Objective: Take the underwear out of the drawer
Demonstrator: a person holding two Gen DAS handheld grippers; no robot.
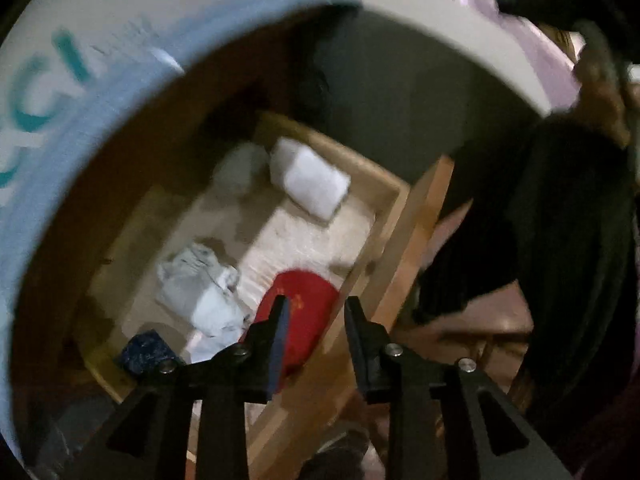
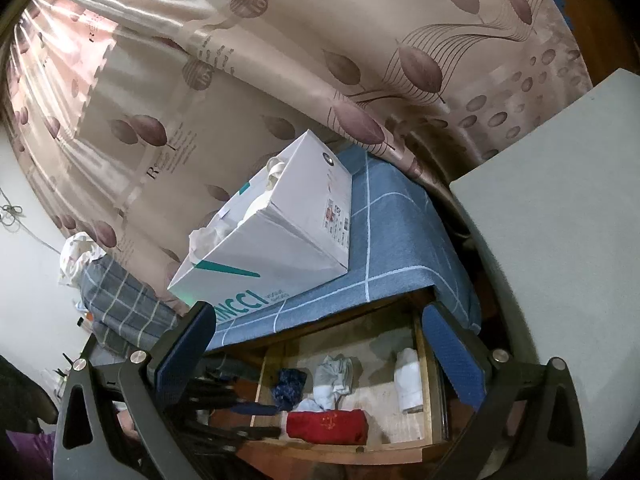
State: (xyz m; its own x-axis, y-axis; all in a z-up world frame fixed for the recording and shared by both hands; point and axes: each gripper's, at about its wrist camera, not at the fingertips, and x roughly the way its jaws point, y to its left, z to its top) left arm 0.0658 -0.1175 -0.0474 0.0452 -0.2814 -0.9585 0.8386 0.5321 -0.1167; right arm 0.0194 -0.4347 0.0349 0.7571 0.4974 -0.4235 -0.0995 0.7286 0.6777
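Below a desk [image 2: 400,240] draped in a blue checked cloth, a wooden drawer [image 2: 428,360] stands pulled open, and both cameras look down into it. Several small folded garments lie on its pale lined floor. Nearest the front edge is a red folded piece [image 2: 328,424], rolled into a compact bundle with a small gold mark on it. Behind it sit a dark navy patterned bundle [image 2: 289,388] and a crumpled light grey-white garment [image 2: 334,378], just beside each other. Well apart, toward the right side wall, a white folded piece [image 2: 408,378] stands on its own. The left wrist view shows one more greyish bundle [image 1: 240,168] at the far end, blurred.

The left gripper [image 1: 316,312] hangs just above the drawer's front part, over the red piece, its jaws spread a little with nothing between them. The right gripper [image 2: 320,320] is higher and further back, jaws spread wide and empty, framing the drawer and the desk edge. A white cardboard box [image 2: 280,232] with teal lettering rests on the desk, with a leaf-patterned curtain [image 2: 320,60] behind it.

The red piece is probably the underwear to take first, since it lies closest to the left jaws. It looks like soft, light cloth: easy to lift, not fragile, but limp, so it may unroll or sag once raised. A pinch across the thick middle of the roll should gather several layers and hold best; gripping a loose corner risks it slipping or dragging neighbouring garments along.
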